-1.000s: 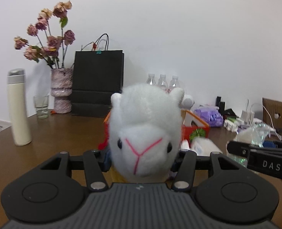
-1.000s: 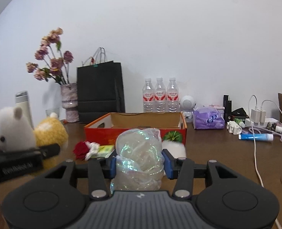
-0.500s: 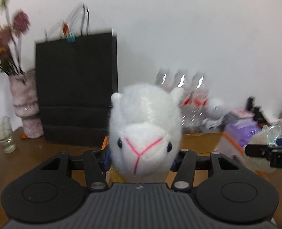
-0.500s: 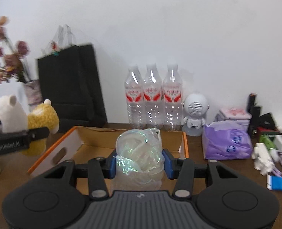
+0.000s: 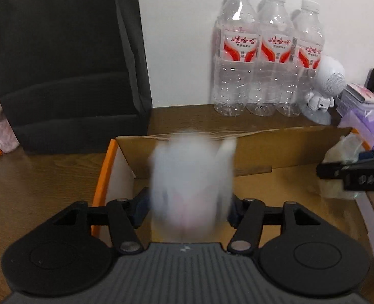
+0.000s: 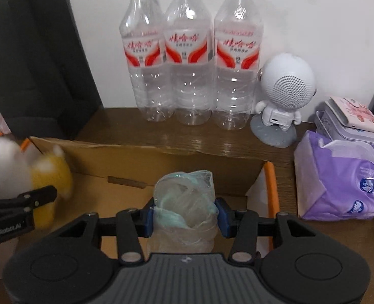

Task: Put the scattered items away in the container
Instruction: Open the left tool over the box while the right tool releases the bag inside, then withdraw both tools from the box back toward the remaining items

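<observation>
**Both grippers tipped down over the open box**

The wooden table [image 6: 141,126] carries a cardboard box [image 5: 275,152] with an orange rim, its brown inner walls and floor open to both cameras. Both grippers point steeply down into it, side by side.

The left gripper [image 5: 189,209] hangs over the left part of the box. Its jaws have just been opening, and the plush alpaca [image 5: 190,185] between them is a motion-smeared white shape; the blue pads stand just off its sides, so it looks let go. From the right wrist the same toy shows at the left edge as a white head against a yellow body.

The right gripper [image 6: 185,214] hangs over the right part of the box, clenched on a crumpled clear plastic bag [image 6: 185,202] with a greenish sheen, both pads pressing its sides.

Behind the box a tall black paper bag [image 5: 68,63] stands against the wall, then three water bottles [image 6: 187,58] in a row, a white round-headed robot speaker [image 6: 282,96] and a purple tissue pack [image 6: 338,177] to the right
</observation>
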Tool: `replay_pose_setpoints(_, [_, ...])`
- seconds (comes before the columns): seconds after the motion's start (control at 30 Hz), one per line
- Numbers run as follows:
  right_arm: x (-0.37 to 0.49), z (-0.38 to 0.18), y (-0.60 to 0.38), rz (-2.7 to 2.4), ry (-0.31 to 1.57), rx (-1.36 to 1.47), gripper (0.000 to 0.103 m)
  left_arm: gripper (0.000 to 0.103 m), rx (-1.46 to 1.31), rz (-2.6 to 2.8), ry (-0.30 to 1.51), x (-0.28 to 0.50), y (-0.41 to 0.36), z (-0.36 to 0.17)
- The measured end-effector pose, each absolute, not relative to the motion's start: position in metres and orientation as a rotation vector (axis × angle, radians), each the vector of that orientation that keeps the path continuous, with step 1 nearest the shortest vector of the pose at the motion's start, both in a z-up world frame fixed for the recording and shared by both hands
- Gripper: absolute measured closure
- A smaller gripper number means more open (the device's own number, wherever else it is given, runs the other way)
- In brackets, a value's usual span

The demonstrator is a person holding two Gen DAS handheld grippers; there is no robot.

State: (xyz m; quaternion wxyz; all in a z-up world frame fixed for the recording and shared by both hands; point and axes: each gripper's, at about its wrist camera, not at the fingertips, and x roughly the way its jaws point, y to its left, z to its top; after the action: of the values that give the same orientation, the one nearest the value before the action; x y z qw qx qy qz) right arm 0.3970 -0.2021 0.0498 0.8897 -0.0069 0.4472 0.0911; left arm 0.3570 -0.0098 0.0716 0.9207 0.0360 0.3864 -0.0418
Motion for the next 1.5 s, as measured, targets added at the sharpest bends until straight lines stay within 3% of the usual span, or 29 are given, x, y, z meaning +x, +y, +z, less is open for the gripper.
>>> replay_pose_setpoints(0.03, [0.4, 0.048, -0.203, 0.181, 0.935, -0.017, 0.054, 0.026, 0.087, -0.08, 0.792, 0.358, -0.01, 0.071])
replay_pose_setpoints(0.2, [0.407, 0.047, -0.196, 0.168, 0.977, -0.049, 0.048, 0.026, 0.106, -0.069, 0.856, 0.367, -0.008, 0.068])
replay_pose_setpoints(0.3, [0.41, 0.045, -0.193, 0.18, 1.042, -0.036, 0.046, 0.02, 0.089, -0.059, 0.878, 0.366, -0.004, 0.071])
replay_pose_setpoints(0.37, [0.411, 0.047, -0.195, 0.174, 1.082, 0.01, 0.039, 0.019, 0.085, -0.057, 0.878, 0.366, -0.004, 0.078])
replay_pose_setpoints(0.43, [0.408, 0.053, -0.196, 0.151, 1.103, 0.042, 0.023, 0.01, 0.081, -0.058, 0.879, 0.366, -0.004, 0.089])
replay_pose_setpoints(0.5, [0.404, 0.062, -0.196, 0.139, 1.112, 0.064, 0.023, 0.0, 0.073, -0.051, 0.88, 0.364, -0.003, 0.105])
replay_pose_setpoints(0.77, [0.377, 0.131, -0.204, 0.101, 1.127, 0.127, 0.011, 0.0, -0.04, -0.08, 0.915, 0.327, 0.011, 0.168])
replay_pose_setpoints(0.83, [0.366, 0.145, -0.206, 0.114, 1.158, 0.145, 0.003, 0.0, -0.06, -0.126, 0.978, 0.314, 0.015, 0.175])
replay_pose_setpoints(1.07, [0.325, 0.188, -0.211, 0.05, 1.317, 0.195, 0.003, 0.0, -0.03, -0.082, 0.933, 0.259, 0.017, 0.229])
replay_pose_setpoints(1.5, [0.228, 0.284, -0.207, 0.083, 1.174, 0.124, 0.003, 0.0, -0.065, -0.08, 0.948, 0.188, 0.001, 0.301])
